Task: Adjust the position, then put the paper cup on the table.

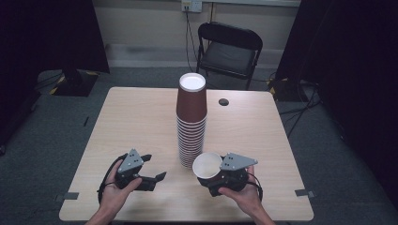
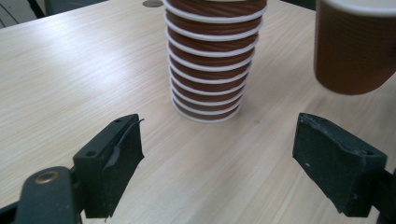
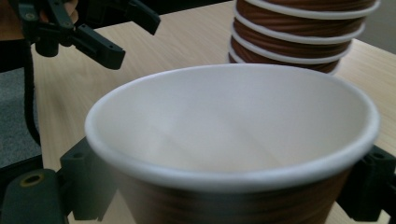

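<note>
a black folding chair (image 1: 229, 49) stands beyond the wooden table (image 1: 131, 122).

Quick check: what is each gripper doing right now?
Left gripper: open, empty.
Right gripper: shut on a cup, beside the stack.

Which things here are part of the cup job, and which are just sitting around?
Part of the job:
- single paper cup, held in the right gripper
- tall stack of cups on the table
- left gripper, fingers open, holding nothing

Just sitting around:
- folding chair behind the table
- wall socket with its cables
</note>
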`<state>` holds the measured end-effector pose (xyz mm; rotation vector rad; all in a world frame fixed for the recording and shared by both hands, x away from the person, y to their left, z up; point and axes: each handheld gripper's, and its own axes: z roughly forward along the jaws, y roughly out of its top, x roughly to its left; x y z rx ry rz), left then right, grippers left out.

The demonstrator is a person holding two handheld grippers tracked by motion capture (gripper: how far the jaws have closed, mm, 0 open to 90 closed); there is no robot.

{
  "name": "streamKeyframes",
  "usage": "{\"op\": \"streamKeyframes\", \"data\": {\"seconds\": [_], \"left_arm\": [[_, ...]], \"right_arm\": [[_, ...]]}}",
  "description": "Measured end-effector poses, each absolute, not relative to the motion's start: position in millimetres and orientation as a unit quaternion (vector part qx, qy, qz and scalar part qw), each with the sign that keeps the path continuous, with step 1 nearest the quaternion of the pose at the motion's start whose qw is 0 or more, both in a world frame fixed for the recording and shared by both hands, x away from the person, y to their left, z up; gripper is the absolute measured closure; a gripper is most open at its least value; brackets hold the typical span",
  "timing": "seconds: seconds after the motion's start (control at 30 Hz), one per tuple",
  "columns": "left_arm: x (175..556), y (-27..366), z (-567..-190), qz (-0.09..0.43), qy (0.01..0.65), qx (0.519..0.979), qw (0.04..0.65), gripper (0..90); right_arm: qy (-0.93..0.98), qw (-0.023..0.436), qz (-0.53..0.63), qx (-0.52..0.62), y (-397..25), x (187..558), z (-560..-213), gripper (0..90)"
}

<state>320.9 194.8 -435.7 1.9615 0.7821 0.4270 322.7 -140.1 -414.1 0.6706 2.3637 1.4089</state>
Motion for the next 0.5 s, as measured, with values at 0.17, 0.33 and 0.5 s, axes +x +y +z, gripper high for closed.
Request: {"op": "streamKeyframes", "data": {"seconds": [0.17, 0.33, 0.5], "left_arm": [[324, 201, -441, 0.180, 0.329, 0.799, 0.471, 15.6], [327, 204, -447, 0.176, 0.341, 0.799, 0.462, 15.7], [327, 206, -447, 0.179, 0.337, 0.798, 0.467, 15.6]], "right_arm": [[0.815, 0.160, 0.497, 0.252, -147, 326, -411, 10.7], [0.802, 0.165, 0.502, 0.278, -156, 332, -408, 10.7], [0.790, 0.177, 0.505, 0.298, -166, 339, -404, 10.7]]}}
